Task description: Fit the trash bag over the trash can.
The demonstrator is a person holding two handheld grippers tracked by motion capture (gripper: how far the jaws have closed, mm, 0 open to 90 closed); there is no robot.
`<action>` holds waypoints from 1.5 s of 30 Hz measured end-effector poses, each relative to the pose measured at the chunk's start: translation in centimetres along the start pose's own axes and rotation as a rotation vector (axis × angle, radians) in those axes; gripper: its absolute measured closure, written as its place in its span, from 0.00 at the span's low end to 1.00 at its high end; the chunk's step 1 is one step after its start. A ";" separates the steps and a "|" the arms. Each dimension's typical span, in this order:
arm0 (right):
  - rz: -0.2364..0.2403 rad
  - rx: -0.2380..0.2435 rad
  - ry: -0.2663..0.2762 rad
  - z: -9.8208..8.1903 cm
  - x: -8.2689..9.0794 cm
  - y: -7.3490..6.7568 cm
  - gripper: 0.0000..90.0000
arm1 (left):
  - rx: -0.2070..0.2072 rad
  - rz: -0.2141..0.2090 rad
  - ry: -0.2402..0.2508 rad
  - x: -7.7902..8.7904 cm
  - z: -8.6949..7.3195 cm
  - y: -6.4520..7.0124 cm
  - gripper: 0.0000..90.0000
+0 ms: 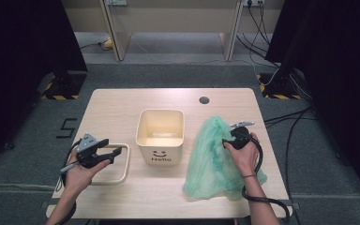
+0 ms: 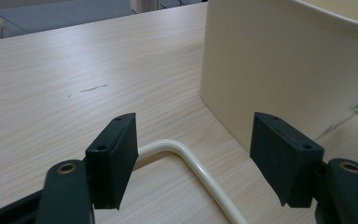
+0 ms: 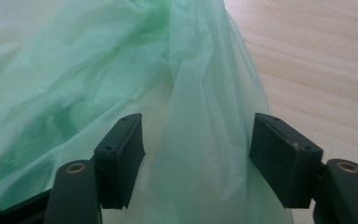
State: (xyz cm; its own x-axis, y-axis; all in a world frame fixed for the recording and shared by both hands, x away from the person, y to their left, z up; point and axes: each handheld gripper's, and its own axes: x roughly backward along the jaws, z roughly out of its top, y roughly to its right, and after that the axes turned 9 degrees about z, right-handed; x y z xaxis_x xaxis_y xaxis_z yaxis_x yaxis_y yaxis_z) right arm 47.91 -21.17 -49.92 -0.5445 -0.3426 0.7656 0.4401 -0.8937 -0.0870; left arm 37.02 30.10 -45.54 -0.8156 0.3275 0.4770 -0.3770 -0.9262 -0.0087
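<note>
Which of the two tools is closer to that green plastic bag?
The right tool: it sits over the green bag, jaws open with a fold of the bag between them. The left tool is across the table, beyond the cream bin, over the cream ring.

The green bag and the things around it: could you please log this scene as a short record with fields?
surface: wooden table
centre: cream bin, upright, smiley and "Hello" on front
right: green plastic bag, crumpled
left: cream frame, flat
left hand-held gripper: open over the frame's corner
right hand-held gripper: open, a bag fold between its jaws
</note>
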 end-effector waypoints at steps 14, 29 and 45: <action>0.026 -0.058 0.044 -0.6 0.3 -0.2 0.88 | 0.002 -0.008 0.000 -0.3 -0.1 0.5 0.35; 0.172 -0.042 0.209 -0.6 2.5 -1.9 1.00 | 0.007 -0.003 0.003 -0.1 -0.2 0.4 0.35; 0.285 0.002 0.480 -0.1 7.5 -3.9 1.00 | 0.009 -0.003 0.010 -0.1 -0.4 0.4 0.36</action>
State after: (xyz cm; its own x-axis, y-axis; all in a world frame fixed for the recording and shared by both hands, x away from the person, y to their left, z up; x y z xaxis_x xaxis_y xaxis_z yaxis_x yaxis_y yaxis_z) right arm 42.05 -20.26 -43.94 -0.6678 -0.6645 0.3353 0.6185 -0.7460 -0.2468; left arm 36.79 29.78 -45.93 -0.8189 0.3324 0.4678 -0.3757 -0.9267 0.0007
